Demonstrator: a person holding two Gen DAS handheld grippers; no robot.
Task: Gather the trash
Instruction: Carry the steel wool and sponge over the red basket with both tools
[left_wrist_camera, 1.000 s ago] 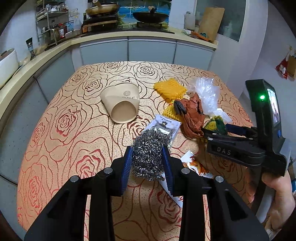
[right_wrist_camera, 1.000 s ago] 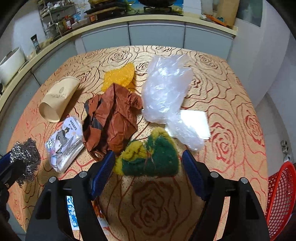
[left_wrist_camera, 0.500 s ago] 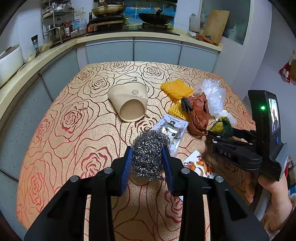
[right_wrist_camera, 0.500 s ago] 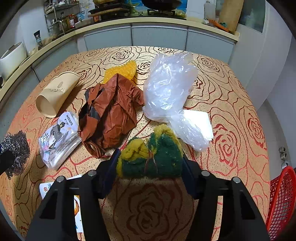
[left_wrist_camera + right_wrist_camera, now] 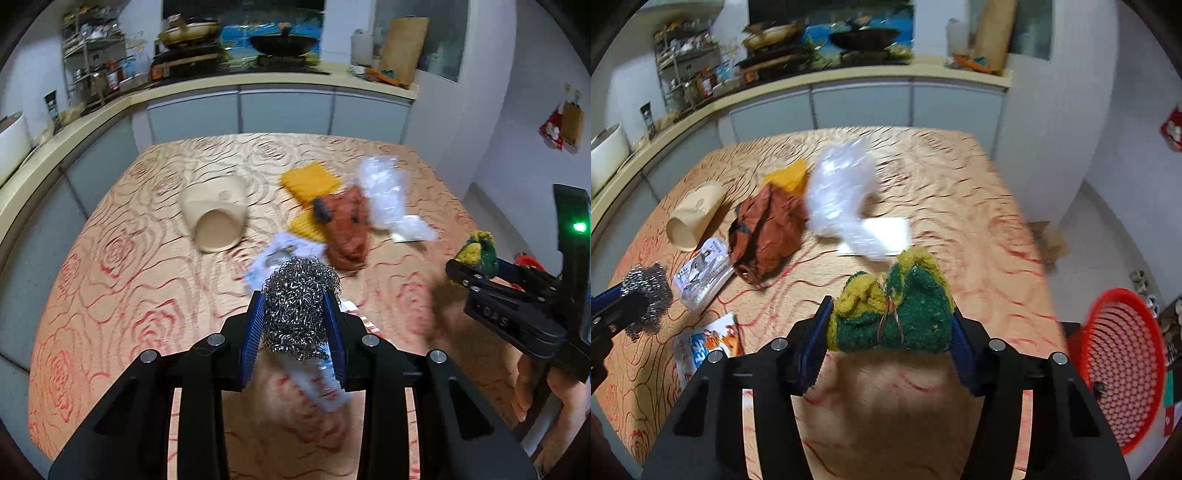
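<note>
My left gripper (image 5: 297, 295) is shut on a ball of steel wool (image 5: 299, 310) and holds it above the rose-patterned table (image 5: 122, 266). My right gripper (image 5: 891, 310) is shut on a green and yellow sponge (image 5: 916, 306), lifted off the table near its right side. In the left wrist view that sponge (image 5: 476, 251) shows at the far right in the right gripper (image 5: 469, 269), held by a hand. On the table lie a tipped paper cup (image 5: 694, 218), a crumpled brown wrapper (image 5: 764, 236), a clear plastic bag (image 5: 842, 188) and a yellow cloth (image 5: 310, 181).
A red mesh basket (image 5: 1123, 365) stands on the floor off the table's right edge. A white packet (image 5: 701, 273), a printed wrapper (image 5: 709, 343) and a white sheet (image 5: 890, 232) also lie on the table. Kitchen counters run along the back and left.
My right gripper closed on the sponge, lifted it off the table and drew back toward the right. The left gripper pulled back a little with the steel wool.
</note>
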